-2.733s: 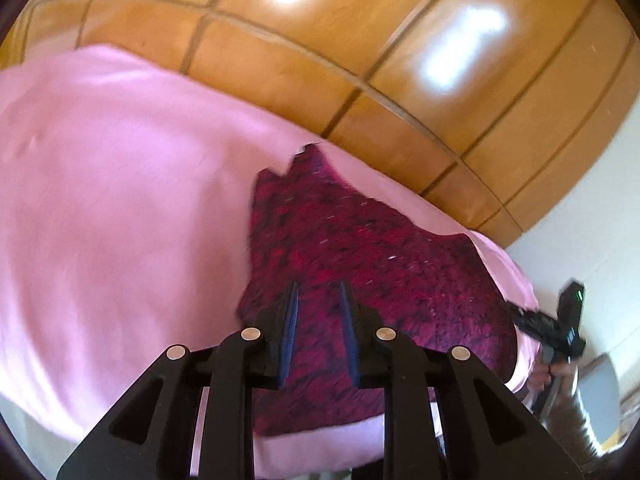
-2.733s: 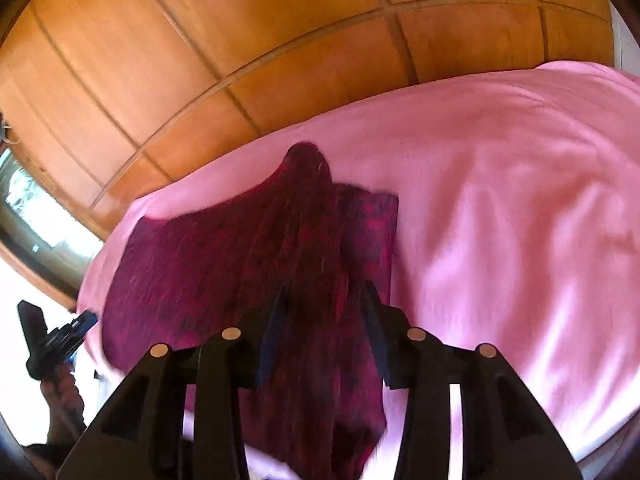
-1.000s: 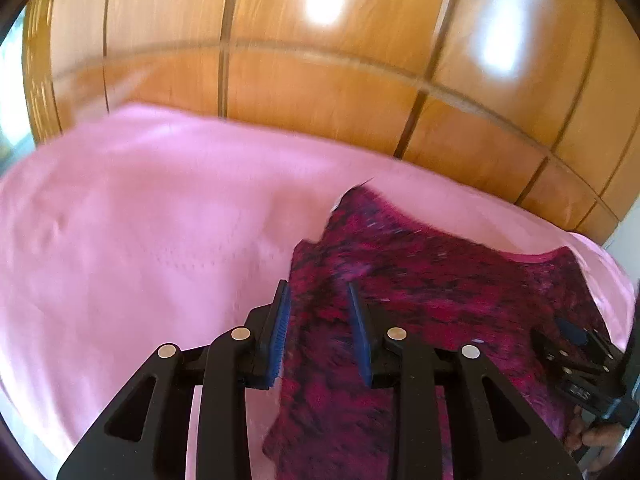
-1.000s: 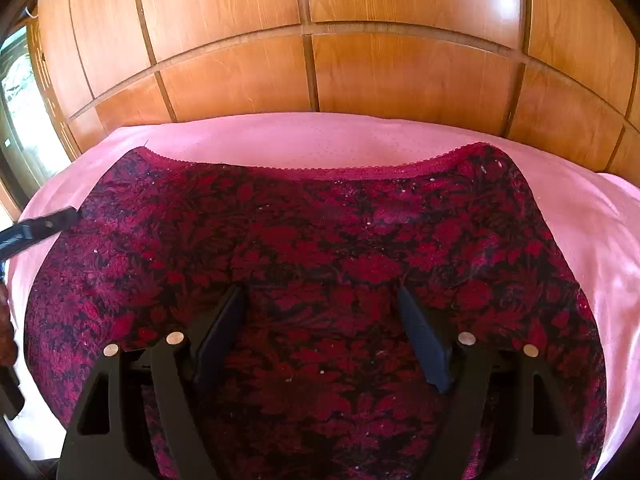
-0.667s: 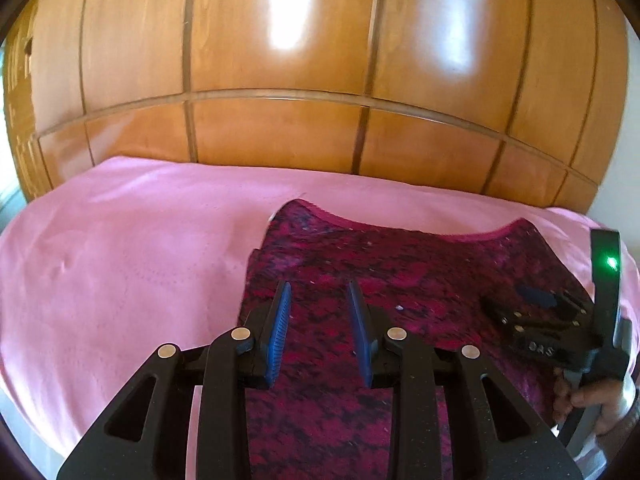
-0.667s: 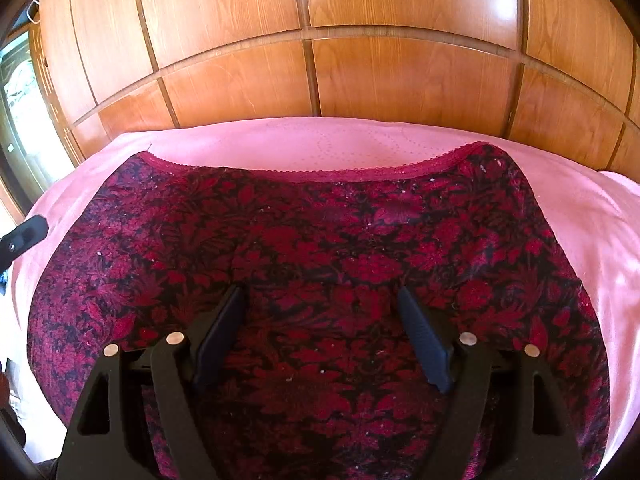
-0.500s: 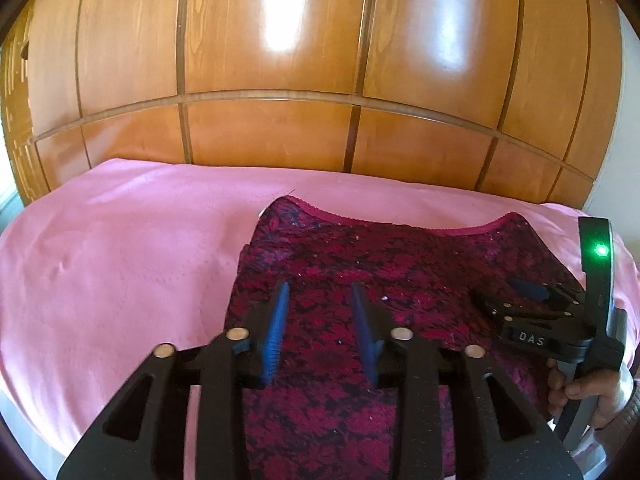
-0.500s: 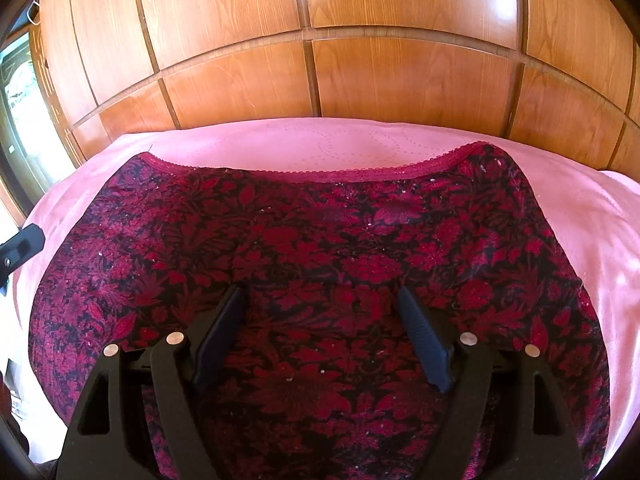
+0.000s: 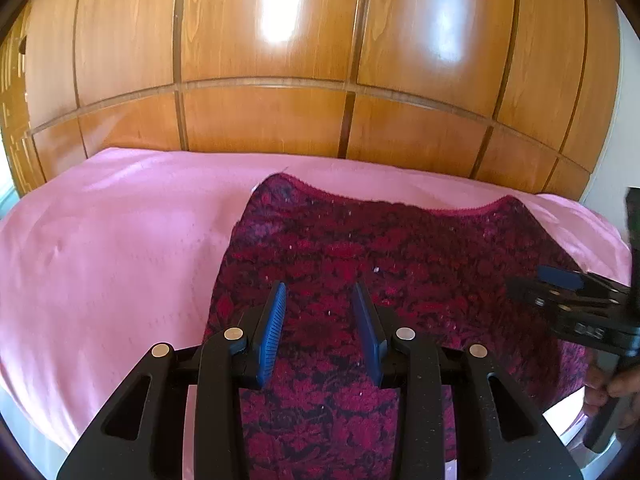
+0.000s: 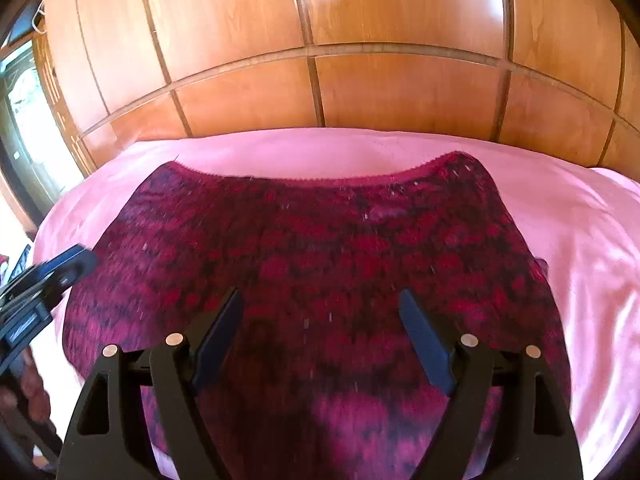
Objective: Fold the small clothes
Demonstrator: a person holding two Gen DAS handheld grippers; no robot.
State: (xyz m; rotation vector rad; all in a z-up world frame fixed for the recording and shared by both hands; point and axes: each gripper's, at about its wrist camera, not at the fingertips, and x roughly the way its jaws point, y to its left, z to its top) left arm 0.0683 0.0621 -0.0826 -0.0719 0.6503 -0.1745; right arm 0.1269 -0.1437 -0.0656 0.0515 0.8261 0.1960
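A dark red garment with a black floral pattern (image 9: 400,264) lies spread flat on the pink sheet (image 9: 120,248), its scalloped edge toward the wall. My left gripper (image 9: 320,298) hovers over the garment's left part, its blue pads a narrow gap apart with nothing between them. In the right wrist view the same garment (image 10: 320,240) fills the middle. My right gripper (image 10: 320,316) stands wide open above its near part, holding nothing. Each gripper also shows in the other's view: the right gripper (image 9: 572,304) at the garment's right edge, the left gripper (image 10: 48,276) at its left edge.
Glossy wooden wardrobe panels (image 9: 264,120) rise directly behind the bed. The pink sheet (image 10: 580,240) extends to the right of the garment and drops off at the near edge. A window (image 10: 20,120) is at the far left. A hand (image 9: 612,392) holds the right gripper's handle.
The garment, bunched and lifted earlier, now lies flat. The right gripper has drawn back and up from it, blurring its view. The left gripper's pads have parted slightly.
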